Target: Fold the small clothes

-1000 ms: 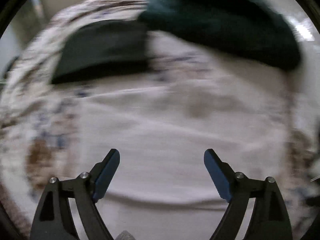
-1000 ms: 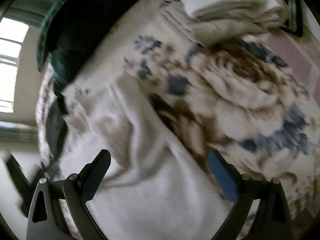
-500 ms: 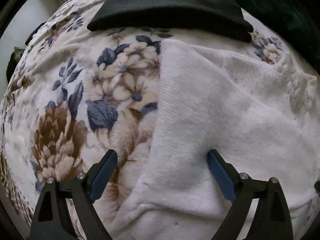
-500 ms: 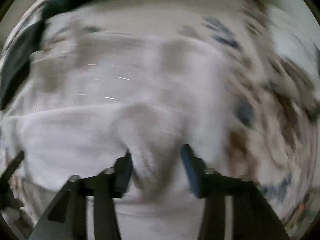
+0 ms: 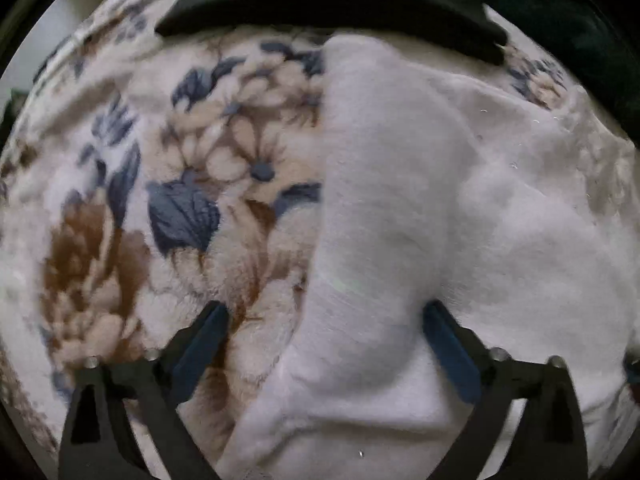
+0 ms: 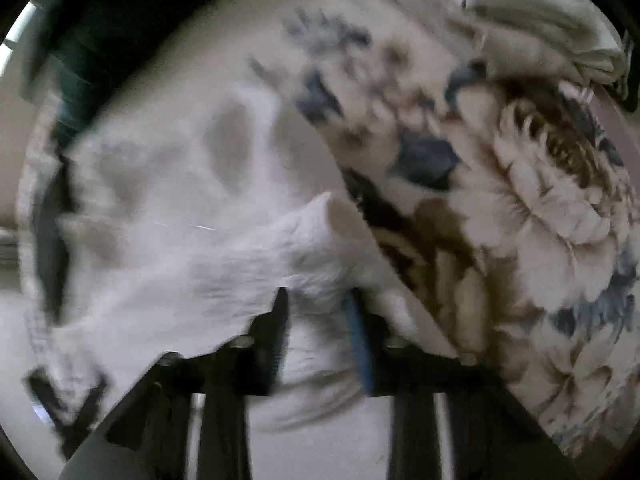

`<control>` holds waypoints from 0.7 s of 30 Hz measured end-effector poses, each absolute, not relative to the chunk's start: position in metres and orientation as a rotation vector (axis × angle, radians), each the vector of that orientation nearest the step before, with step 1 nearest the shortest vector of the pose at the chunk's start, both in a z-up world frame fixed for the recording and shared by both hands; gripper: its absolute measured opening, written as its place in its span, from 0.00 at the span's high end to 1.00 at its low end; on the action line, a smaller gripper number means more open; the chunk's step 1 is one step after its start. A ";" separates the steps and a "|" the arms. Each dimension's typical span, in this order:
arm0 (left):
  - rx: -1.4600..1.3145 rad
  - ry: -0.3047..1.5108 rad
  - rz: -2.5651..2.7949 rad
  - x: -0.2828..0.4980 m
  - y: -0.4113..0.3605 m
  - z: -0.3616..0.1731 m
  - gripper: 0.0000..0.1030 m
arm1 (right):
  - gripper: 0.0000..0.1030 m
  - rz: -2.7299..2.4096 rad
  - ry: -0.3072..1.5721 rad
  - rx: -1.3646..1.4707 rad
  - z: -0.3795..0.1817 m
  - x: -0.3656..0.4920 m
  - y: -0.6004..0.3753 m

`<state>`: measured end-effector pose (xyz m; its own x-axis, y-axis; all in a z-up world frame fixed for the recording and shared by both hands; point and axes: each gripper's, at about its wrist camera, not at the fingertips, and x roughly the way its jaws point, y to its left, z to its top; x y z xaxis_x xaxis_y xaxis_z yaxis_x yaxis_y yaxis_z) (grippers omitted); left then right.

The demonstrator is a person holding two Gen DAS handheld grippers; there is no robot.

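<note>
A white fleecy garment (image 5: 460, 216) lies on a floral blanket (image 5: 180, 200). My left gripper (image 5: 324, 320) is open, its jaws straddling the garment's left edge, where a raised fold runs between them. In the right wrist view the same white garment (image 6: 180, 240) is spread to the left. My right gripper (image 6: 318, 304) is shut on a bunched corner of it and holds that corner lifted above the floral blanket (image 6: 540, 220).
A folded black garment (image 5: 328, 4) lies on the blanket beyond the white one. A dark green cloth (image 5: 580, 32) sits at the far right. A stack of folded pale clothes (image 6: 540, 28) lies at the upper right of the right wrist view.
My right gripper has closed further on the white garment's corner and lifted it. My left gripper has moved slightly forward along the garment's left edge, still open.
</note>
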<state>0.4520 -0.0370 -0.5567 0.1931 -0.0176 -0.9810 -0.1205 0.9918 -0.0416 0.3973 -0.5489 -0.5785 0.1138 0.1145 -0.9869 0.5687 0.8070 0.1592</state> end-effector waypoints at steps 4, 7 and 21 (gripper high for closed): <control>-0.087 1.340 0.065 0.446 -0.040 -0.533 0.00 | 0.59 -0.306 1.456 0.593 -0.555 0.400 -0.552; -0.071 1.317 0.039 0.424 -0.060 -0.502 0.00 | 0.30 -0.253 1.421 0.621 -0.513 0.381 -0.562; 0.081 1.514 -0.220 0.152 -0.363 -0.484 0.00 | 0.24 0.144 1.581 0.492 -0.472 0.309 -0.711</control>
